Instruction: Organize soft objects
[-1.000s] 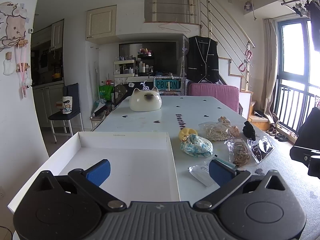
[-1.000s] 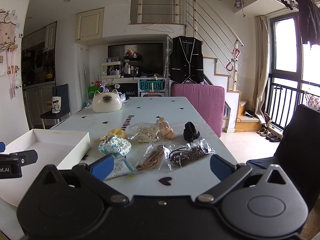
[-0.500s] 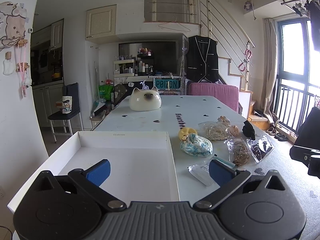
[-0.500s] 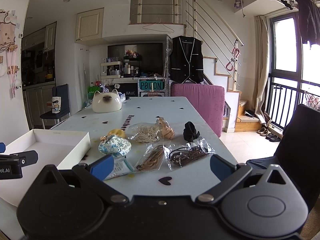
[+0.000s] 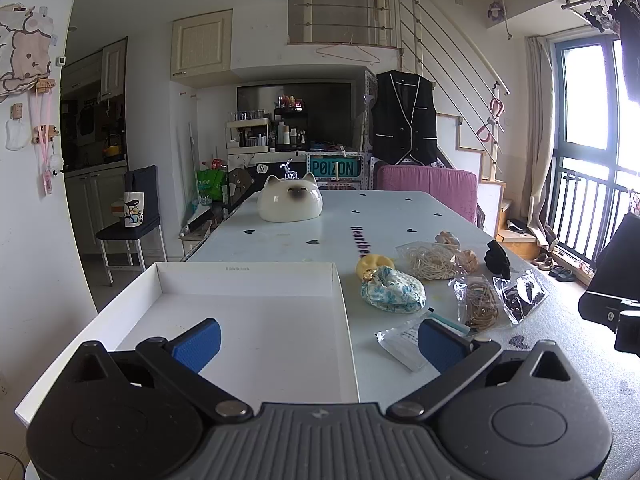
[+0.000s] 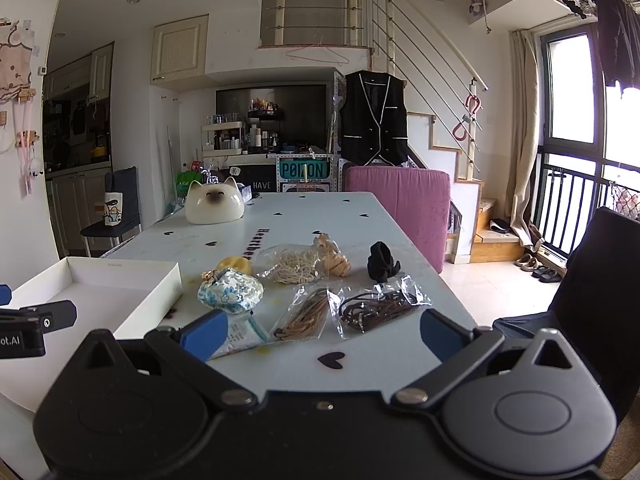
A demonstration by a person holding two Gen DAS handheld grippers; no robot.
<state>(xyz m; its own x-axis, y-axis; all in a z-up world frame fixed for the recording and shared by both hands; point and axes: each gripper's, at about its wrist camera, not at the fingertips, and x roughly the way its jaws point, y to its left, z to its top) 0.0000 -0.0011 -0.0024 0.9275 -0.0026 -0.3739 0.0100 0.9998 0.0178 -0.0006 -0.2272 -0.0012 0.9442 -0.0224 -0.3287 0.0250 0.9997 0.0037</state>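
An empty white tray [image 5: 244,276] [image 6: 120,276] lies on the table's left side. Right of it sit a blue floral scrunchie [image 5: 394,292] [image 6: 231,291], a yellow one [image 5: 372,263] [image 6: 236,264], a bag of cream bands [image 5: 430,259] [image 6: 294,266], a tan scrunchie [image 6: 334,258], a black scrunchie [image 5: 497,259] [image 6: 382,261], a bag of tan bands [image 5: 478,300] [image 6: 306,314] and a bag of dark bands [image 5: 518,294] [image 6: 380,306]. My left gripper [image 5: 318,342] hovers open over the tray's near right part. My right gripper [image 6: 324,334] hangs open just short of the bags, holding nothing.
A flat clear packet [image 5: 404,342] [image 6: 240,334] lies near the front edge. A ceramic cat-head [image 5: 289,203] [image 6: 215,203] stands at the table's far end. A pink chair [image 6: 400,204] is at the far right side, a dark chair [image 6: 592,280] at the near right.
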